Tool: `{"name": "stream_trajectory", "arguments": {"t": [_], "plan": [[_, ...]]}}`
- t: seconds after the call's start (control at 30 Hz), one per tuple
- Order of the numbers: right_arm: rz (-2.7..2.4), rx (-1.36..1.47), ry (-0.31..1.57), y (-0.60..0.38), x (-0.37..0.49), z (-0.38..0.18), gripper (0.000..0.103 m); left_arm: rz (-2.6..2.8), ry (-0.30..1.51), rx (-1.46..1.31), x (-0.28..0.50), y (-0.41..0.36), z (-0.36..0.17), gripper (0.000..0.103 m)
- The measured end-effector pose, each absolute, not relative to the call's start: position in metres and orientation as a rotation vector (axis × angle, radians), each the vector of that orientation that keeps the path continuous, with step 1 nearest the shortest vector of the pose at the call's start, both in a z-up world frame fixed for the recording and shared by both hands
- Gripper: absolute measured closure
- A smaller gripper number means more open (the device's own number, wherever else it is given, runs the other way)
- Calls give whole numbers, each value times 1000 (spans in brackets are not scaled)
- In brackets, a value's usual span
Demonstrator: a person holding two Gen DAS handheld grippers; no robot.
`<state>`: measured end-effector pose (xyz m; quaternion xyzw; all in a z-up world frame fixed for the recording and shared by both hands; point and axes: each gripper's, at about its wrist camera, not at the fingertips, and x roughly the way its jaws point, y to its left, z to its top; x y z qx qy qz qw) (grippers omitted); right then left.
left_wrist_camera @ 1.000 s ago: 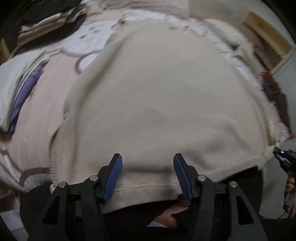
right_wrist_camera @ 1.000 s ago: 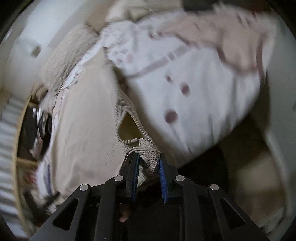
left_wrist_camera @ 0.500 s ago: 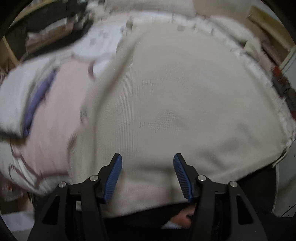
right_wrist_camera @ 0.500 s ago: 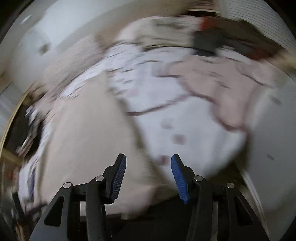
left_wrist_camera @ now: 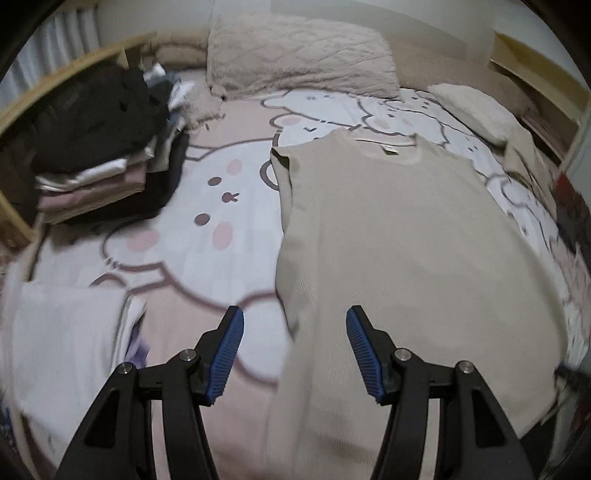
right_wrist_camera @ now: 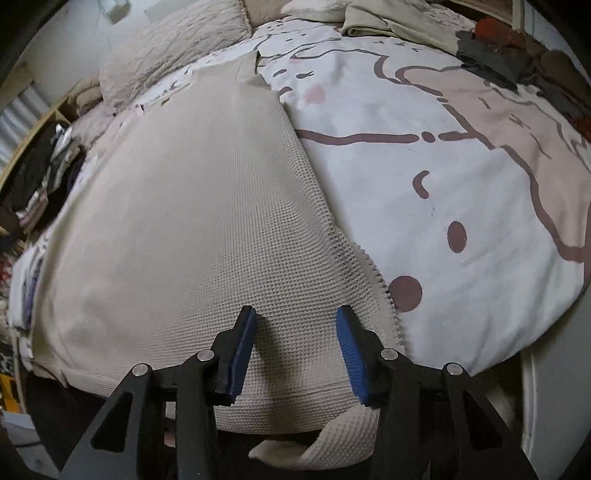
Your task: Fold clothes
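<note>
A beige waffle-knit top (left_wrist_camera: 406,240) lies spread flat on the cartoon-print bed cover (left_wrist_camera: 207,206), neckline and label at the far end. My left gripper (left_wrist_camera: 295,314) hovers open over the top's left edge near the hem, nothing between its blue pads. In the right wrist view the same top (right_wrist_camera: 184,203) fills the left half, its zigzag right edge running down toward my right gripper (right_wrist_camera: 295,312). That gripper hangs over the lower right part of the top. Its jaws are closing, with the fabric below them and nothing pinched.
A stack of folded clothes (left_wrist_camera: 99,147), dark items on top, sits at the back left by the wooden bed rail. A folded white cloth (left_wrist_camera: 66,332) lies near left. Fluffy pillows (left_wrist_camera: 295,55) line the headboard. Crumpled beige cloth (right_wrist_camera: 399,18) and dark garments (right_wrist_camera: 498,55) lie at the far right.
My right gripper let go of the top's corner and opened, rolling over the laid-out fabric. My left gripper rose and drew back, so the whole top now shows.
</note>
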<state>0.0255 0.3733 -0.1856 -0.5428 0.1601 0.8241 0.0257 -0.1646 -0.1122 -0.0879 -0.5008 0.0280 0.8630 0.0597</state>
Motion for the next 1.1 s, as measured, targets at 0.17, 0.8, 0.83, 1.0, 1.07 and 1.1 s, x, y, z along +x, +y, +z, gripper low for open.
{"name": "stream_trajectory", "arguments": {"t": [0.17, 0.8, 0.83, 1.0, 1.07, 1.1], "plan": [[2528, -1680, 515, 374, 22, -186, 58, 2546, 69, -1693, -227, -121, -145, 59], [2510, -1710, 510, 365, 15, -186, 44, 2580, 261, -1656, -245, -132, -163, 95], [2511, -1711, 512, 365, 15, -186, 44, 2602, 268, -1662, -247, -136, -162, 96], [2513, -1713, 521, 367, 16, -186, 44, 2623, 249, -1657, -245, -149, -154, 96], [2507, -1715, 526, 366, 15, -184, 44, 2585, 168, -1642, -241, -149, -148, 96], [2501, -1717, 531, 366, 16, -183, 44, 2559, 153, -1622, -237, -145, -145, 96]]}}
